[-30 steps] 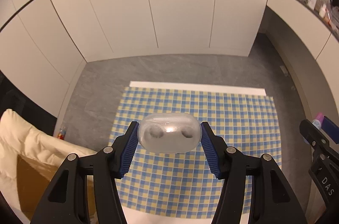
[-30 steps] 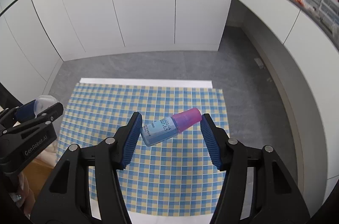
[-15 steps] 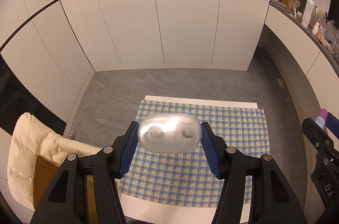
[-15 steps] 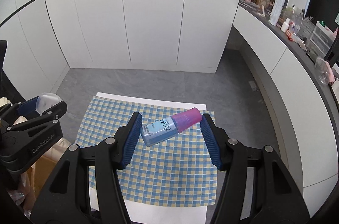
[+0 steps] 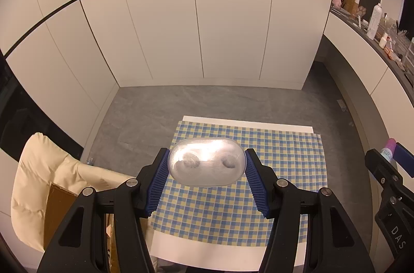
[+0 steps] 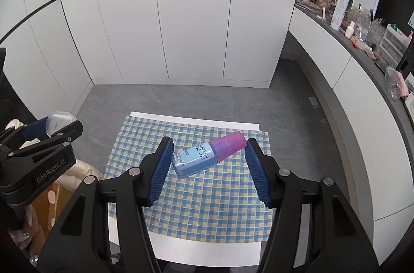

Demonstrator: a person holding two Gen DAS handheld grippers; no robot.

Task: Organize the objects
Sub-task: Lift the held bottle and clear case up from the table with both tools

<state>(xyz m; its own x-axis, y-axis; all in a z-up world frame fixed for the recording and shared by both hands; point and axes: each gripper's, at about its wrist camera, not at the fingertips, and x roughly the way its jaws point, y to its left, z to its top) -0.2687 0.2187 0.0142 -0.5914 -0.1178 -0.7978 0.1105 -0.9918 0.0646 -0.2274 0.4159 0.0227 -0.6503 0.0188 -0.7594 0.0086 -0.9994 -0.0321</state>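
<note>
White cabinet doors [image 5: 196,27] and grey floor [image 5: 145,112] frame a table spread with one blue-and-yellow checked cloth [image 5: 233,208], seen from the left wrist, where the left gripper [image 5: 206,174] holds a single frosted oval case [image 5: 206,161] in the air above the cloth, its two blue ribbed pads [image 5: 157,185] clamped on the case's rounded ends. Two dark wells show through the shell; it looks light, hard and smooth, so a grip across the ends could slip and one across the flatter long sides would likely sit firmer. One cream cushion [image 5: 41,182] lies at lower left beside a brown cardboard box [image 5: 57,211], and a cluttered counter [image 5: 383,40] runs along the right wall. From the right wrist, the same cloth [image 6: 207,208] lies below the right gripper [image 6: 208,161], whose pads bear on one small blue bottle with a pink cap [image 6: 207,156], held slantwise and end to end, base against the left pad and cap against the right. The bottle appears light and rigid; pinched at its tips it could pivot, and the labelled body offers the steadier hold. At left edge the left gripper [image 6: 49,128] appears again with the case's pale end [image 6: 58,118] showing. Count: two grippers, one case, one bottle, one cloth.
</note>
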